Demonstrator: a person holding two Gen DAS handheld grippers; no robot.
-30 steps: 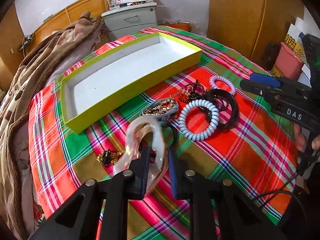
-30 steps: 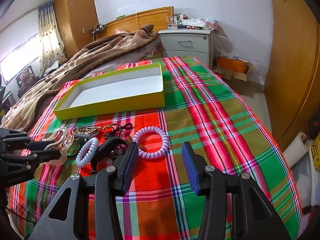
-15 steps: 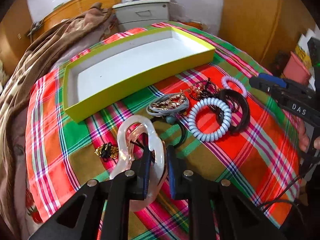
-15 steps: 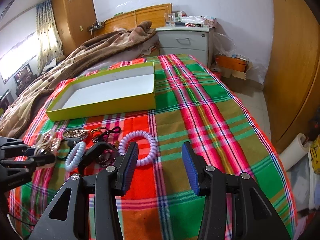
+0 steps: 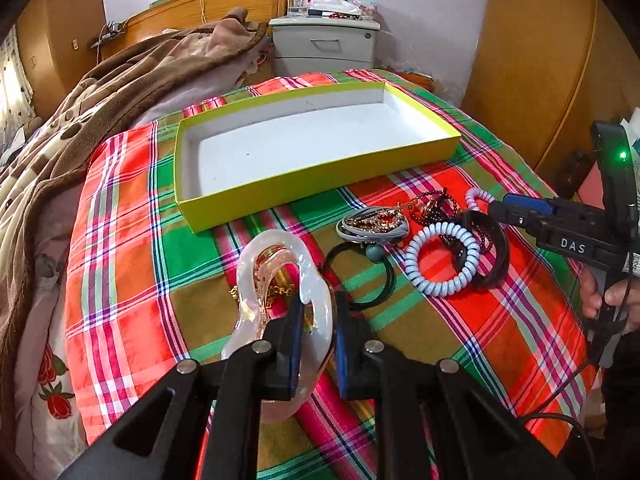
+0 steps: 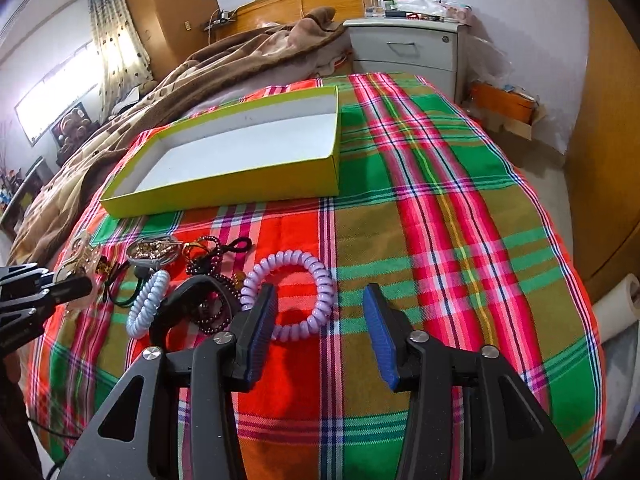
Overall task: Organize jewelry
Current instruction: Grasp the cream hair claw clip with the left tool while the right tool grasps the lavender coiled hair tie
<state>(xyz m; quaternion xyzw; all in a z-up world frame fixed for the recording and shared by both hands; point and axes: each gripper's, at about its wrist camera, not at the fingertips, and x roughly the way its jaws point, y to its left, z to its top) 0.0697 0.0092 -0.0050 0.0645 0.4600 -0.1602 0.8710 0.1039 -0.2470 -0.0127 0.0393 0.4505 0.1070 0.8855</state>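
My left gripper [image 5: 318, 310] is shut on a clear pinkish hair claw clip [image 5: 276, 268] and holds it above the plaid cloth, in front of the empty yellow-green box [image 5: 320, 184] with a white inside. It also shows in the right wrist view [image 6: 76, 286]. My right gripper [image 6: 320, 300] is open and empty, hovering over a lilac coil hair tie [image 6: 288, 294]. A pale blue coil tie [image 5: 442, 260], a black bangle [image 5: 486, 248], dark bead strings [image 5: 430, 204], grey ties with gold chain [image 5: 372, 222] and a black elastic [image 5: 360, 276] lie between the grippers.
The plaid cloth [image 6: 440, 200] covers a bed end. A brown blanket [image 5: 100, 100] lies to the left. A grey nightstand [image 6: 408, 50] stands behind, wooden wardrobe doors [image 5: 532, 60] to the right. A small gold piece [image 5: 280, 290] lies under the clip.
My left gripper has lifted the clear clip and moved it forward, toward the yellow-green box. The right gripper has drifted a little and stays open.
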